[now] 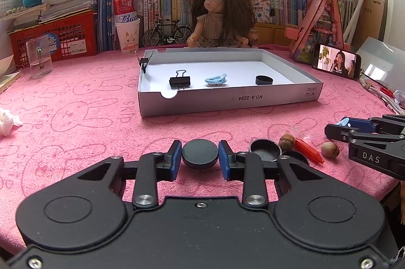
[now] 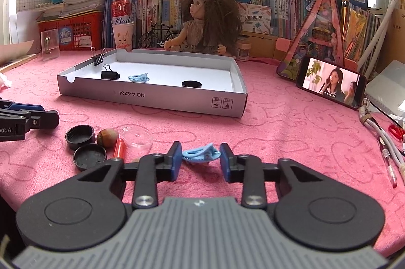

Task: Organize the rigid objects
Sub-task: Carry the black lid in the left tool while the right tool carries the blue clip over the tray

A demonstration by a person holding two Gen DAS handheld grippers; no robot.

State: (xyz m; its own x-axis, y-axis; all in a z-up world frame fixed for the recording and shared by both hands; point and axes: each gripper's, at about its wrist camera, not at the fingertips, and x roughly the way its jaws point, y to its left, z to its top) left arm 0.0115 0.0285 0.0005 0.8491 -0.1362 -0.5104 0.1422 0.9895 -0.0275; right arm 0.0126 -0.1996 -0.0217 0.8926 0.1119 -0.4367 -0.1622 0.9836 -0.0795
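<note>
Two tools, two small things held near the pink tabletop's front edge.

My left tool (image 1: 200, 155) pinches a black round cap (image 1: 200, 153) between narrowly parted pads; my right tool (image 2: 200, 156) has its pads touching both ends of a blue hair clip (image 2: 200, 155) (whether firmly, I cannot tell). Farther off, the white box (image 1: 227, 101) holds a binder clip (image 1: 179, 80), another clip and a cap.

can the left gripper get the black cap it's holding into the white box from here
Probably yes. The left gripper is shut on the black cap, and only bare pink cloth lies between it and the white box. The box is open-topped with low walls, so lifting over the front edge should do.
</note>
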